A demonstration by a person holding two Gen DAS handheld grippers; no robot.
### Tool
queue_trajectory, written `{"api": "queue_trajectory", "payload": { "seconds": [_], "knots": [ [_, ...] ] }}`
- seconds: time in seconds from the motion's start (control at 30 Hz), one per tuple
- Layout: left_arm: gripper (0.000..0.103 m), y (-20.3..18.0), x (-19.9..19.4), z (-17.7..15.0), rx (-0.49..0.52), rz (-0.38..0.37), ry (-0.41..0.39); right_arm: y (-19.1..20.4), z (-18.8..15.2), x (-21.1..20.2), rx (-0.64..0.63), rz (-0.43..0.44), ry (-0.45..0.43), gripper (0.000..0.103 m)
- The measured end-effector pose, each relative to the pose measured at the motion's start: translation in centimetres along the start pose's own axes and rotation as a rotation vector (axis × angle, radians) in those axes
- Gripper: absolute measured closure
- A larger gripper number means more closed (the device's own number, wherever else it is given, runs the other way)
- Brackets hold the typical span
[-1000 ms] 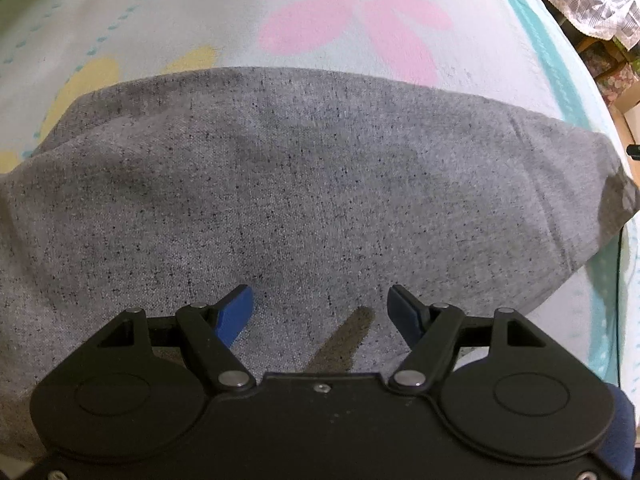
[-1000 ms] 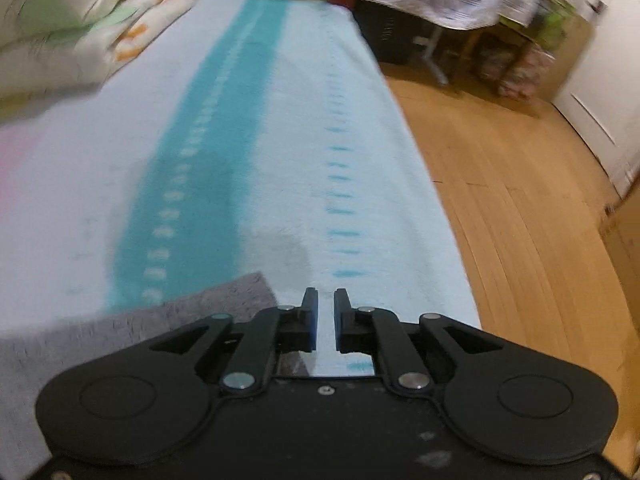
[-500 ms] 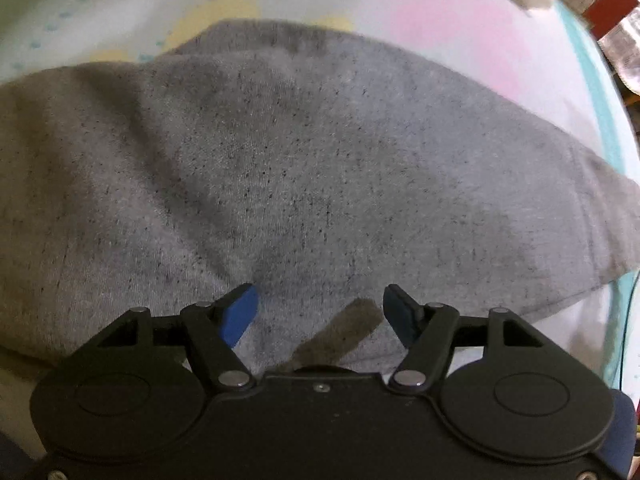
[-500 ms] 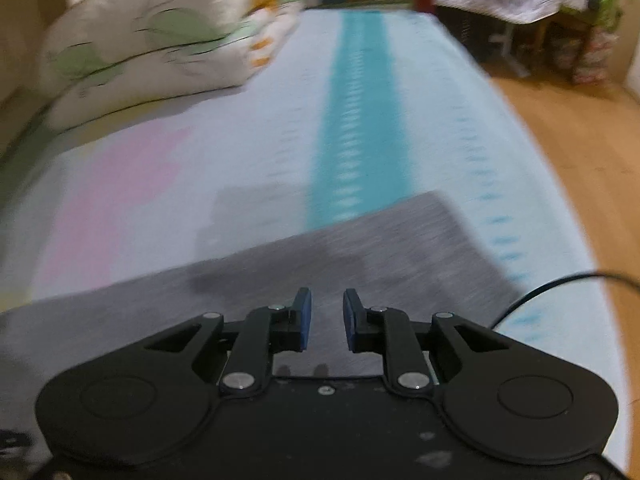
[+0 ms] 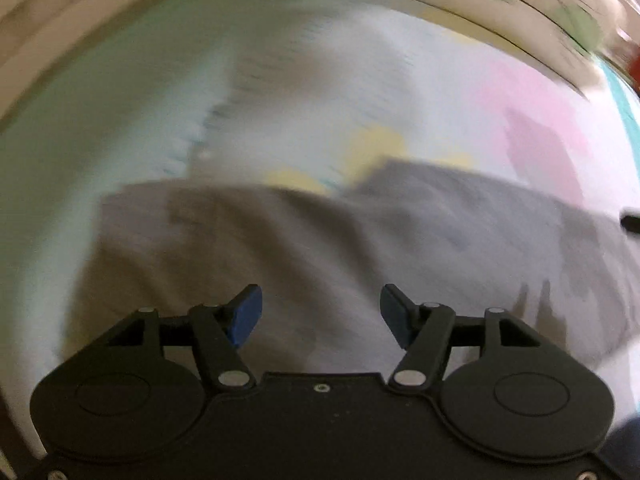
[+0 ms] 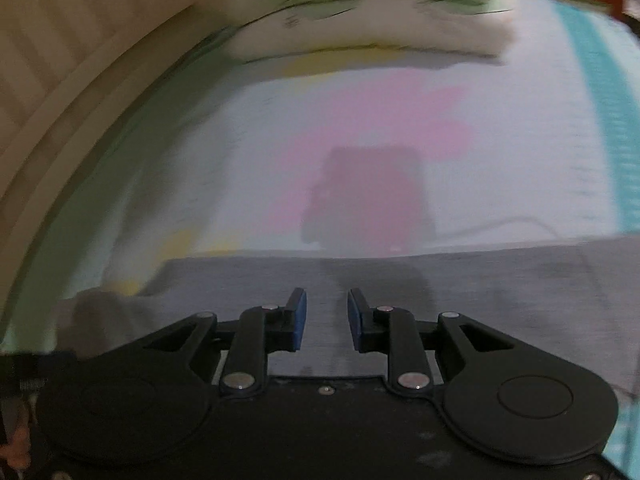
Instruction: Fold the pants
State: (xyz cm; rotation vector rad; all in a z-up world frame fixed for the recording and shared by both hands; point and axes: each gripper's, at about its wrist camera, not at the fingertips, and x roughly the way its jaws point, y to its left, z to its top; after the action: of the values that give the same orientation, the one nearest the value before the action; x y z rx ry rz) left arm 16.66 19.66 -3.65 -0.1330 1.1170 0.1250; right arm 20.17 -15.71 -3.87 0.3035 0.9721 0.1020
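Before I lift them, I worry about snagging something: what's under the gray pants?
The gray pants lie on the flowered bedsheet, which shows around them. Anything beneath the fabric itself is covered.

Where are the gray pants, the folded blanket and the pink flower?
gray pants [image 5: 360, 248]: left wrist view, middle of the cloth.
folded blanket [image 6: 360, 12]: right wrist view, its front side.
pink flower [image 6: 380, 120]: right wrist view, a petal.
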Motion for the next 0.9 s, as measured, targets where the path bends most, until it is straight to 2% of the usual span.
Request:
{"api": "queue_trajectory", "payload": {
  "seconds": [0.13,0.23,0.33,0.37,0.47,0.5,0.53,0.6,0.67,0.7,0.8,0.9],
  "knots": [
    [0.034,4.2,1.2,2.1,-0.069,0.068,0.007,6.0,-0.7,4.0,-0.058,0.064,0.06,0.076],
    [0.035,6.2,2.8,1.8,-0.066,0.11,0.069,10.3,-2.2,7.0,-0.108,0.105,0.114,0.076],
    [0.034,7.4,5.7,0.9,-0.034,0.095,0.174,14.0,-4.7,9.1,-0.155,0.142,0.182,0.076],
    [0.033,7.6,6.3,0.3,-0.032,0.08,0.202,14.7,-5.5,9.7,-0.167,0.149,0.206,0.076],
    [0.031,7.8,6.3,-1.4,-0.031,0.072,0.213,16.0,-8.5,11.7,-0.212,0.149,0.313,0.076],
    [0.031,7.7,6.2,-1.8,-0.022,0.069,0.232,16.0,-9.6,11.9,-0.221,0.149,0.331,0.076],
    [0.031,7.5,6.1,-2.2,-0.018,0.063,0.251,16.1,-10.3,11.4,-0.24,0.148,0.296,0.076],
    [0.031,7.3,6.0,-3.3,0.007,0.063,0.272,16.5,-10.8,11.0,-0.286,0.161,0.342,0.076],
    [0.031,7.1,5.8,-4.0,0.023,0.065,0.257,16.3,-10.0,10.7,-0.282,0.191,0.404,0.076],
    [0.031,7.1,5.7,-4.2,0.017,0.063,0.251,16.0,-9.0,10.5,-0.251,0.196,0.388,0.076],
    [0.031,7.3,5.9,-3.9,-0.012,0.054,0.248,15.1,-4.4,9.5,-0.146,0.185,0.237,0.075],
    [0.031,8.0,6.0,-4.0,-0.009,0.052,0.231,14.7,-0.1,10.4,-0.082,0.191,0.179,0.073]
  ]
}}
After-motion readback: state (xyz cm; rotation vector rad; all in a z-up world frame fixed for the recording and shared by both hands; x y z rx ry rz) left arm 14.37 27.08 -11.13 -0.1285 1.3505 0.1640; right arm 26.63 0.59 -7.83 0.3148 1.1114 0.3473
